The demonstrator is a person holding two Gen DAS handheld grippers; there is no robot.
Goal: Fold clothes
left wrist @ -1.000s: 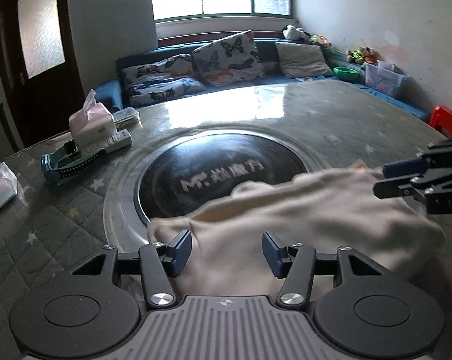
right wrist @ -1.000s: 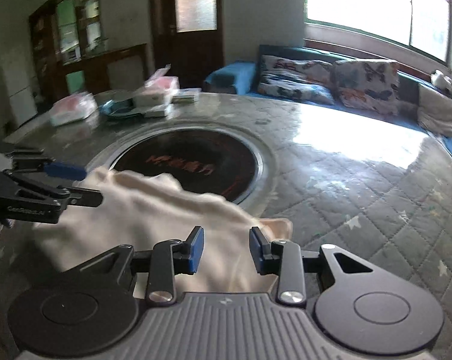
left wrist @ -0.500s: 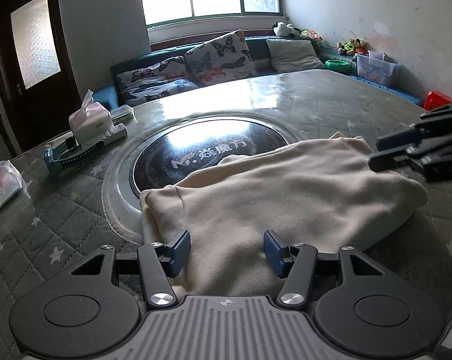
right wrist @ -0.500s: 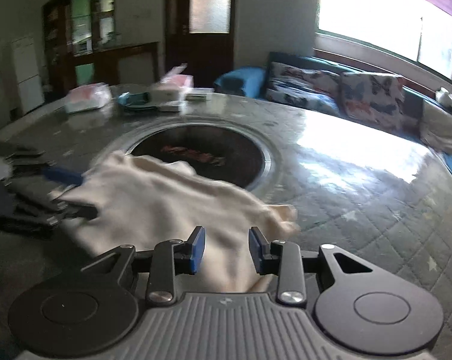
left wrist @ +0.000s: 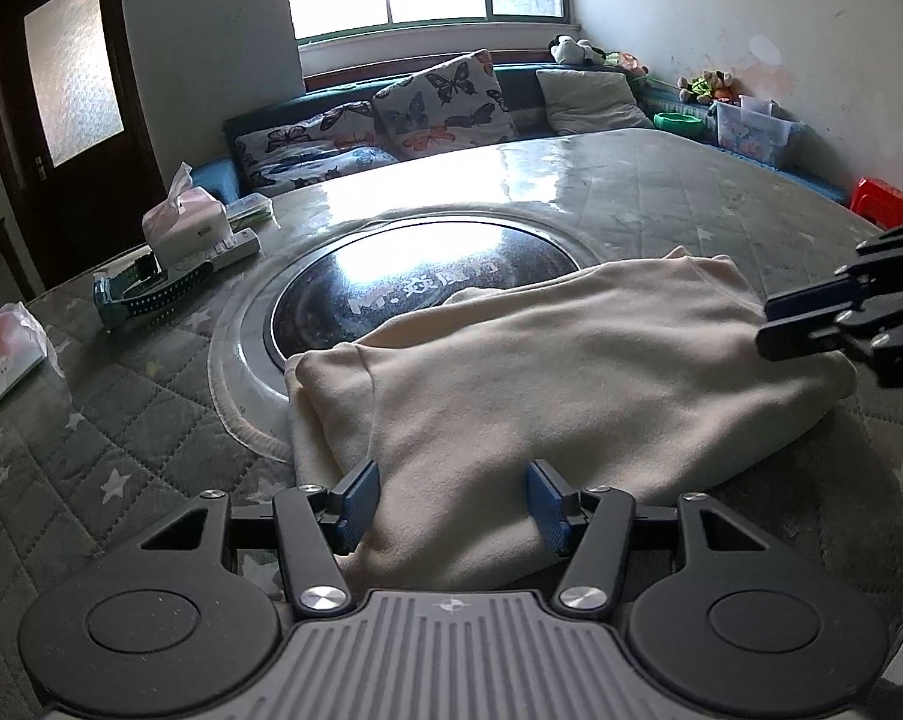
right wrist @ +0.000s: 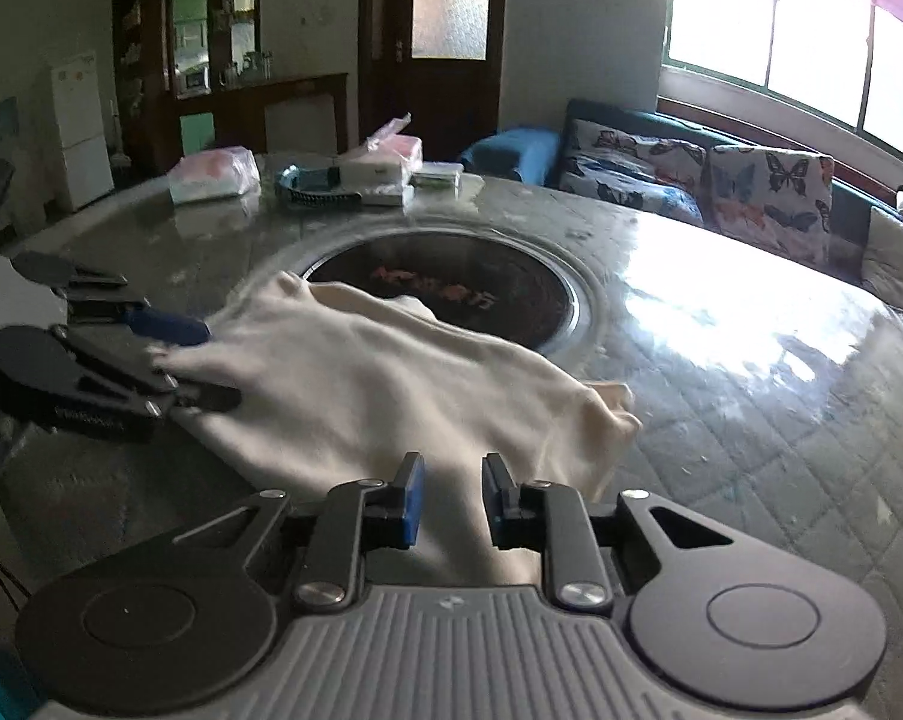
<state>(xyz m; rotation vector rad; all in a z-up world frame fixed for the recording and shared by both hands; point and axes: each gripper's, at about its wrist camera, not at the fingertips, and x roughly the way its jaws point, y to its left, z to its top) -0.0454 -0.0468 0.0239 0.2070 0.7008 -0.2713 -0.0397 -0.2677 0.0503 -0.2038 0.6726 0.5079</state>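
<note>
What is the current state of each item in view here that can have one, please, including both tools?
Cream garment: folded over, lying flat, partly covering the black hotplate.
Left tool: open, fingers straddling the garment's near edge.
Right tool: open, garment between its fingers, not clamped.
Tissue box: open, a tissue sticking up.
Door: closed.
Black hotplate: uncovered at the far side, glossy.

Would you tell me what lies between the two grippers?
The folded cream fabric garment spans the stretch between the left gripper and right gripper, seen in the left wrist view.
</note>
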